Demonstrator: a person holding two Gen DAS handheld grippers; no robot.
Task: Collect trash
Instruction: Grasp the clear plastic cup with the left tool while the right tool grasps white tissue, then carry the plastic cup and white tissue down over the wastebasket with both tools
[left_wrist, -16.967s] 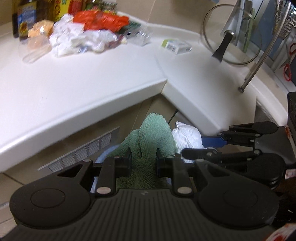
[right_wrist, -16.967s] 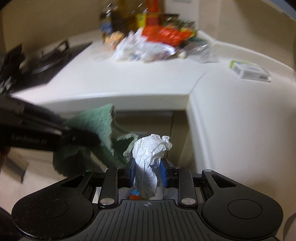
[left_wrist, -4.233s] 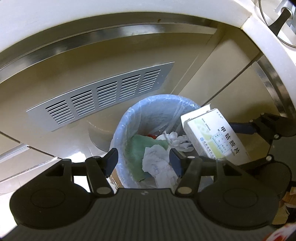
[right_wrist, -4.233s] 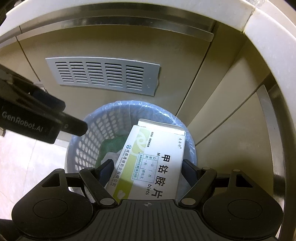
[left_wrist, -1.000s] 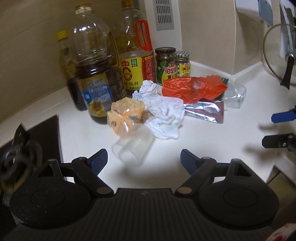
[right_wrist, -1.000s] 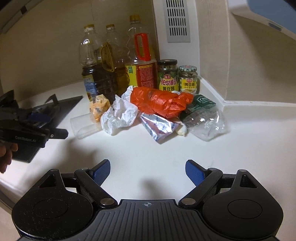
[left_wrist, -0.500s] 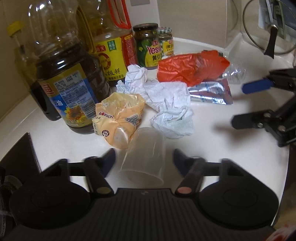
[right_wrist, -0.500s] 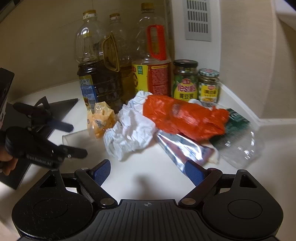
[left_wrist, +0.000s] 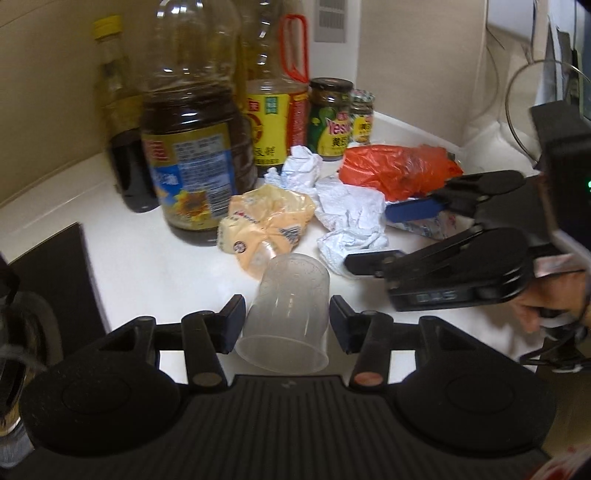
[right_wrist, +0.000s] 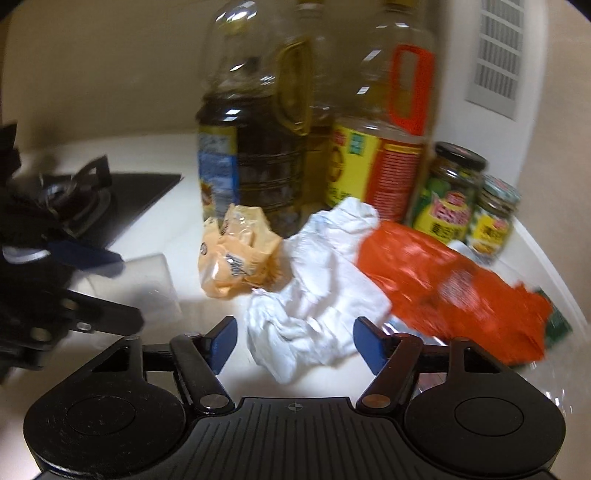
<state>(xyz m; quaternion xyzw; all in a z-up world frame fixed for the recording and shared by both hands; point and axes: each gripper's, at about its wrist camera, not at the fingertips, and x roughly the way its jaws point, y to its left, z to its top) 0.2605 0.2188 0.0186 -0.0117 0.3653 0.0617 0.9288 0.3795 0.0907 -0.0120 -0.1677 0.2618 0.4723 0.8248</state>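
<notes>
A clear plastic cup (left_wrist: 286, 310) lies on its side on the white counter (left_wrist: 147, 266), between the parted fingers of the left gripper (left_wrist: 287, 325), which flank it without a visible squeeze. The right gripper (right_wrist: 295, 343) stands wide around crumpled white paper (right_wrist: 317, 295), beside a yellow wrapper (right_wrist: 236, 258) and an orange bag (right_wrist: 454, 280).

A clear plastic cup (left_wrist: 286, 312) lies on its side on the white tabletop (left_wrist: 129, 266), between the left gripper's (left_wrist: 286, 326) spread fingers, mouth toward the camera. Just beyond it sits a crumpled yellow wrapper (left_wrist: 264, 225). Crumpled white paper (right_wrist: 317, 291) lies between the right gripper's (right_wrist: 295, 341) parted fingers. To its right sprawls an orange plastic bag (right_wrist: 454, 284), over a silver foil pouch (left_wrist: 424, 223).
</notes>
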